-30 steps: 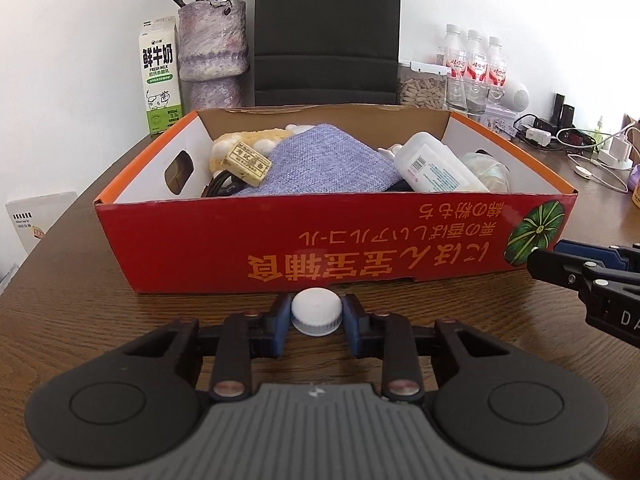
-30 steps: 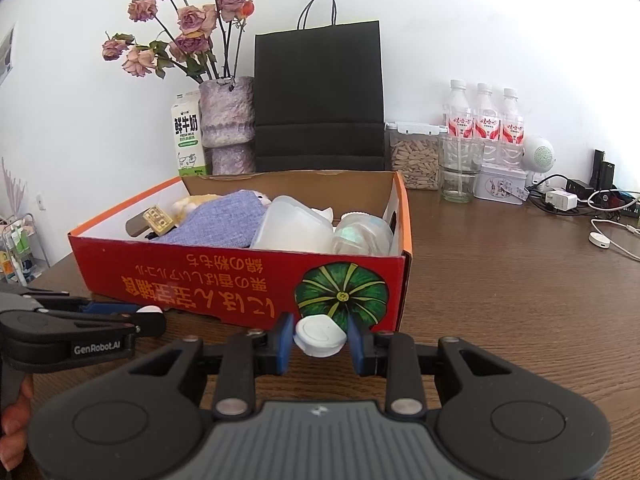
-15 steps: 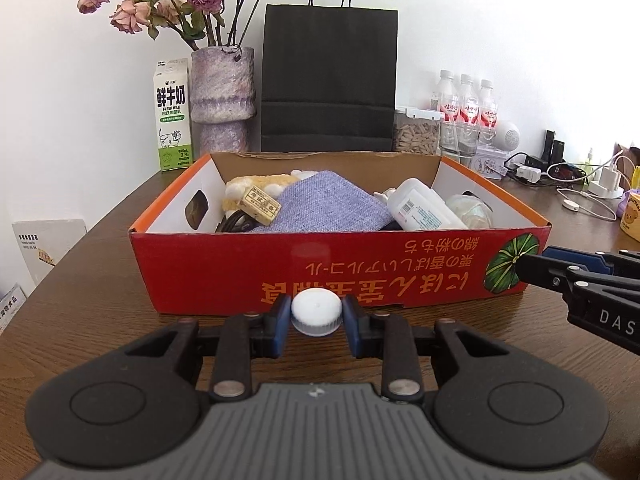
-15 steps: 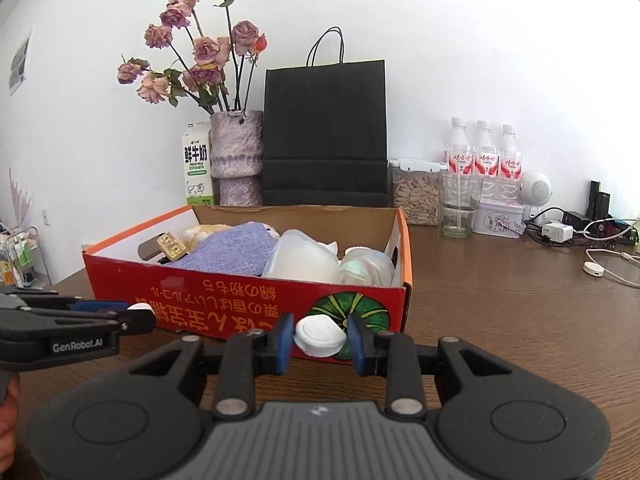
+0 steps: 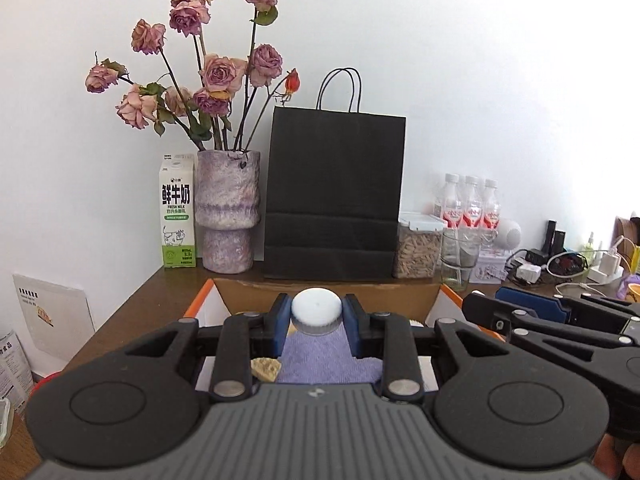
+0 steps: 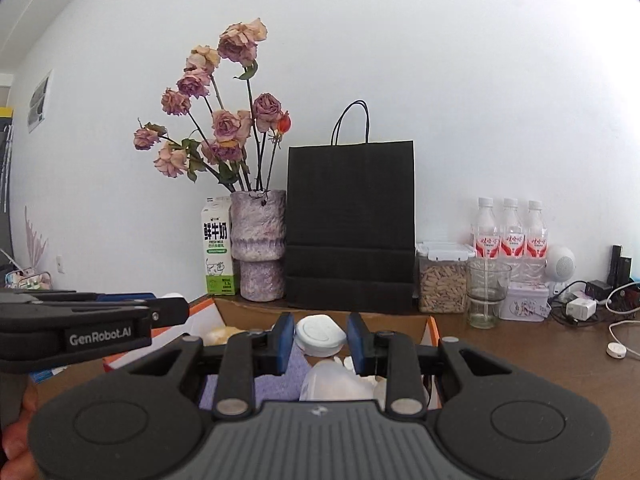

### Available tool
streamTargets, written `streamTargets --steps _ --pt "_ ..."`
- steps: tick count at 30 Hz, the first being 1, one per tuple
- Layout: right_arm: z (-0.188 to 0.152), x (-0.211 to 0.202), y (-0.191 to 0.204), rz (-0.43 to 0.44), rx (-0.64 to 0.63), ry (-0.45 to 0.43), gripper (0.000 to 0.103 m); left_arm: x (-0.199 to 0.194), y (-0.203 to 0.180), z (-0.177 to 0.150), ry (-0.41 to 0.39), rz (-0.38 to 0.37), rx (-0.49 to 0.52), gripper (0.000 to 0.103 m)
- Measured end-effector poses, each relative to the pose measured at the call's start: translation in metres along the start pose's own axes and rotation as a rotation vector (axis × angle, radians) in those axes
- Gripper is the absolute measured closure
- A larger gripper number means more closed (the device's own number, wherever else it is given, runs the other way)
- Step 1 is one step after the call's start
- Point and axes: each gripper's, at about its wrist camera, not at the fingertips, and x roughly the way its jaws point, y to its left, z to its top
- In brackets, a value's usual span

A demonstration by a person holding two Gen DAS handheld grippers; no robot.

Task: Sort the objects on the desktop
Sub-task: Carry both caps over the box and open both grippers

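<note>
So the left gripper (image 5: 316, 322) is clamped on a white bottle cap (image 5: 316, 312), the right gripper (image 6: 320, 340) pinches a white lid (image 6: 320, 334), both held over the cardboard box (image 5: 332, 290) on the surface (image 6: 520, 356).

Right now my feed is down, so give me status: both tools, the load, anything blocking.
Left tool shut on a white cap. Right tool shut on a white flip cap. Both over the box; purple cloth below, nothing blocking.
</note>
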Motion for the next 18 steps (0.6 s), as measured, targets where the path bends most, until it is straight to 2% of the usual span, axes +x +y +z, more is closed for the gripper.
streamTargets --steps 4,6,9,12,18 --pt "0.004 0.041 -0.007 -0.006 0.042 0.017 0.076 0.036 0.008 0.003 -0.009 0.078 -0.036 0.074" --pt "-0.009 0.065 -0.013 -0.003 0.073 0.056 0.076 0.051 0.015 -0.007 0.000 0.106 -0.051 0.074" --pt "-0.018 0.074 -0.014 -0.006 0.064 0.090 0.076 0.072 0.020 -0.019 0.052 0.136 -0.011 0.074" --pt "-0.024 0.079 -0.015 -0.006 0.073 0.106 0.076 0.076 0.026 -0.024 0.066 0.149 -0.021 0.074" --pt "-0.028 0.075 -0.010 -0.012 0.043 0.094 0.075 0.068 0.021 -0.029 0.032 0.156 0.012 0.074"
